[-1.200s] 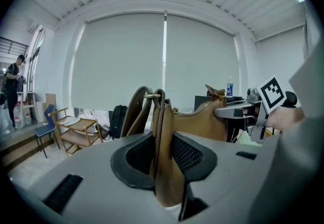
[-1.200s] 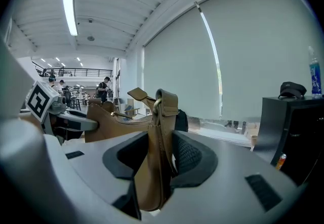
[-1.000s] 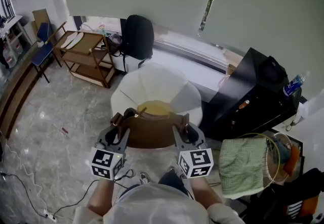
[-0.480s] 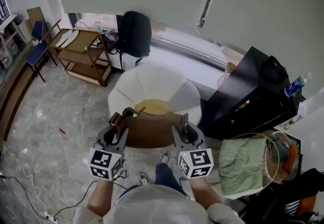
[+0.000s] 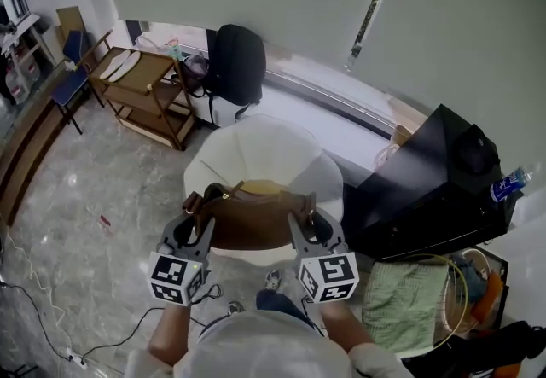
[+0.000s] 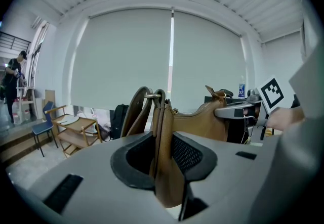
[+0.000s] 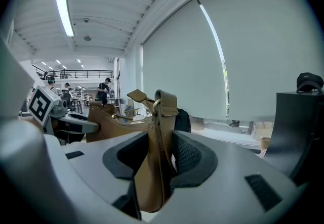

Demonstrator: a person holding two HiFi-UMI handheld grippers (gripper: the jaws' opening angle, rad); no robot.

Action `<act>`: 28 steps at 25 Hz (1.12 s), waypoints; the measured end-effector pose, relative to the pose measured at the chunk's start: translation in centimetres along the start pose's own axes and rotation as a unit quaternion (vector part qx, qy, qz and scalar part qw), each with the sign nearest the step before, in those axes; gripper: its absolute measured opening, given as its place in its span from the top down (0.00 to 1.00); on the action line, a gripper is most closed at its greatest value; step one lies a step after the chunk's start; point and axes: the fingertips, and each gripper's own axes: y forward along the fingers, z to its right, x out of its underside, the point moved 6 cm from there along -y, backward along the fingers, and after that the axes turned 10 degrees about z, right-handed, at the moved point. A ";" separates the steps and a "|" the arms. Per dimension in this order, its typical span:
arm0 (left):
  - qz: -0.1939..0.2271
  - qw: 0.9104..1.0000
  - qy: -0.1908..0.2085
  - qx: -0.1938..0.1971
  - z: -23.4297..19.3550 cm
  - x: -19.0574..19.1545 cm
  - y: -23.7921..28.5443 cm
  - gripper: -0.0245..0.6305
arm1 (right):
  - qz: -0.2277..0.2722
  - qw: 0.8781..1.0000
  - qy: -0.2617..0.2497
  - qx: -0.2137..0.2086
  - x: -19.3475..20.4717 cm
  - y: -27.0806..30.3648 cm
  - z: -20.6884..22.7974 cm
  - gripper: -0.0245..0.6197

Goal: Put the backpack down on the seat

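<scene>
Clamping the brown leather backpack point(image 5: 252, 224) at both ends.
The left gripper point(image 5: 195, 214) and right gripper point(image 5: 304, 216) each have their jaws closed on a leather side. The backpack spans between them over the near edge of the white armchair point(image 5: 264, 146), whose seat holds a yellow cushion point(image 5: 261, 188).

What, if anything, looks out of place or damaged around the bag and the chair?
Nothing stands out. The brown bag hangs roughly level between the left hand-held gripper and the right hand-held gripper, each shut on one end. It is not yet set down on the white chair. No spill or damage shows.
</scene>
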 end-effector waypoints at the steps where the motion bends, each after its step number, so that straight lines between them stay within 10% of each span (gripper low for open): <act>1: 0.001 1.000 0.000 -0.003 -0.1 -0.1 0.6 0.79 | 0.000 1.000 0.000 -0.004 -0.1 0.5 0.5 0.70; 28: -0.006 1.000 -0.009 -0.028 -1.8 0.0 11.5 0.79 | -0.010 0.999 0.010 -0.037 1.1 9.3 8.9 0.70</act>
